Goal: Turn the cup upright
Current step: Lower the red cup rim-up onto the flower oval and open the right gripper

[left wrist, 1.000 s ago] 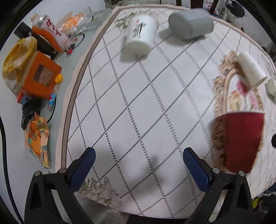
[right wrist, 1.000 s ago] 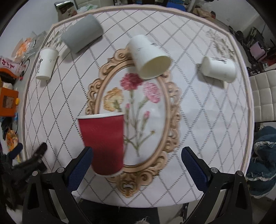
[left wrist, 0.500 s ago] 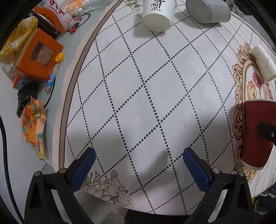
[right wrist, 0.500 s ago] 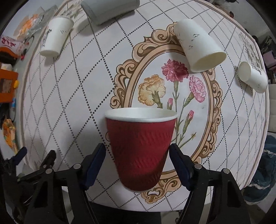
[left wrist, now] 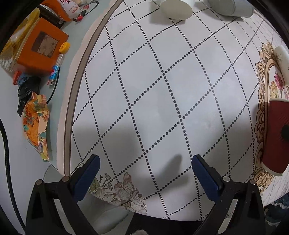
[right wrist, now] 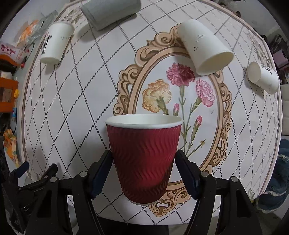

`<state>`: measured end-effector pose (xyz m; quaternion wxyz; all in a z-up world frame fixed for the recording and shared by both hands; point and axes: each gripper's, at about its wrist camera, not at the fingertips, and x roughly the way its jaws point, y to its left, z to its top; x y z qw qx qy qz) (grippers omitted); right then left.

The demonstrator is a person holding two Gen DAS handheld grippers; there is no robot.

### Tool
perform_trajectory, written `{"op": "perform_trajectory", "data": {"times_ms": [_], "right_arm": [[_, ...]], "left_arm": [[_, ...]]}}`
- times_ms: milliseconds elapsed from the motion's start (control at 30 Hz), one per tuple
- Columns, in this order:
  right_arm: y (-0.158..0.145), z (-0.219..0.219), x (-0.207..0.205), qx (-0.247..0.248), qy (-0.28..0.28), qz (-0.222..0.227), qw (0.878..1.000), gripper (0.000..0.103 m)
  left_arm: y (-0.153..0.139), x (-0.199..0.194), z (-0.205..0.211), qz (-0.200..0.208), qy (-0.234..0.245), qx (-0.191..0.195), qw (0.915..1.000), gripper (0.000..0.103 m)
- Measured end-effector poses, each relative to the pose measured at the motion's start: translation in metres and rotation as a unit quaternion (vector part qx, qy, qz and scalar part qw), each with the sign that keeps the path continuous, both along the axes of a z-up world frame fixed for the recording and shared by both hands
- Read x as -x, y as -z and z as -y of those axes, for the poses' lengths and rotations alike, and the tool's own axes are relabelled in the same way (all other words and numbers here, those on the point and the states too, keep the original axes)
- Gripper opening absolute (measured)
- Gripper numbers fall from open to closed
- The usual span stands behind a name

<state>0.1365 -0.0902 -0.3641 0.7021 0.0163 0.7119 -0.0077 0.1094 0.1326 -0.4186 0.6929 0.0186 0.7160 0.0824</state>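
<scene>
My right tool [right wrist: 143, 168] clamped on the upright ribbed red paper cup [right wrist: 143, 155] near the desk [right wrist: 90, 101] front edge, my left tool [left wrist: 144, 171] spread apart, holding nothing.

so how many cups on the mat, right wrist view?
5: red ripple cup between the right gripper fingers, grey cup top, white cups far left, centre-right, right edge.

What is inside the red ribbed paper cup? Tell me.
Only a strip of white inner wall with a seam shows below the rim of the red ribbed paper cup. Its bottom and any contents are hidden by the near wall.
</scene>
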Motion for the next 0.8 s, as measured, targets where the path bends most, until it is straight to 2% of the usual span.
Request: {"op": "perform_trajectory", "data": {"times_ms": [200,433,567,700,800], "right_arm": [[-0.029,0.008,0.012,-0.013,0.02,0.07,0.997,0.073],[-0.055,0.006,-0.004,-0.005,0.047,0.178,0.983,0.073],[-0.06,0.001,-0.018,0.004,0.06,0.239,0.969,0.073],[-0.052,0.0,-0.023,0.018,0.075,0.296,0.952,0.073],[-0.039,-0.001,-0.019,0.026,0.081,0.308,0.948,0.073]], "left_arm": [[-0.004,-0.006,0.004,-0.01,-0.002,0.003,0.9999,0.103],[0.0,-0.03,0.013,-0.024,0.006,0.011,0.9996,0.103],[0.0,-0.043,0.017,-0.02,0.015,0.006,0.9997,0.103],[0.004,-0.055,0.02,-0.016,0.025,0.004,0.9995,0.103],[0.003,-0.062,0.026,-0.014,0.033,0.001,0.9993,0.103]]}}
